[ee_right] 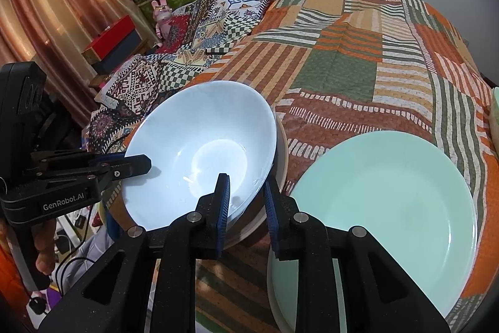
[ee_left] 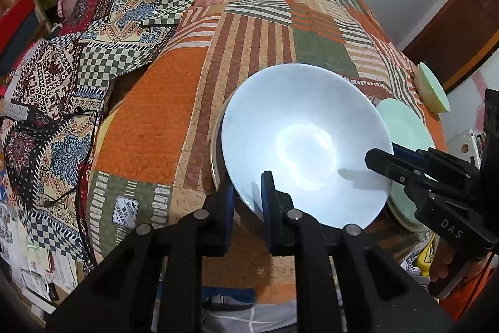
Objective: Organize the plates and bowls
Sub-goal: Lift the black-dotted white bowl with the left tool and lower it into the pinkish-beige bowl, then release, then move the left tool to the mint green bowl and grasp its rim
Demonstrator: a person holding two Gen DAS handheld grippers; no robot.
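**Blue bowl gripped from two sides, settling onto its stack**

I start with the patchwork orange, green and striped quilt (ee_right: 343, 74) that everything rests on. On it, toward my right, lies the wide mint-green round plate (ee_right: 383, 202), flat, apparently topping another plate. Beside it sits the pale blue glossy ceramic bowl (ee_right: 199, 152), mouth up but tipped, its rim higher on the far side; being round, it has no long axis. It appears nested in a cream dish beneath. My left gripper (ee_left: 248, 202) is clamped on the bowl's near rim, and my right gripper (ee_right: 246, 202) pinches the opposite rim likewise. At the quilt's edge a small mint-green dish (ee_left: 433, 89) stands apart. I judge stacking is partly done: this bowl needs levelling and letting go, and that stray dish remains.
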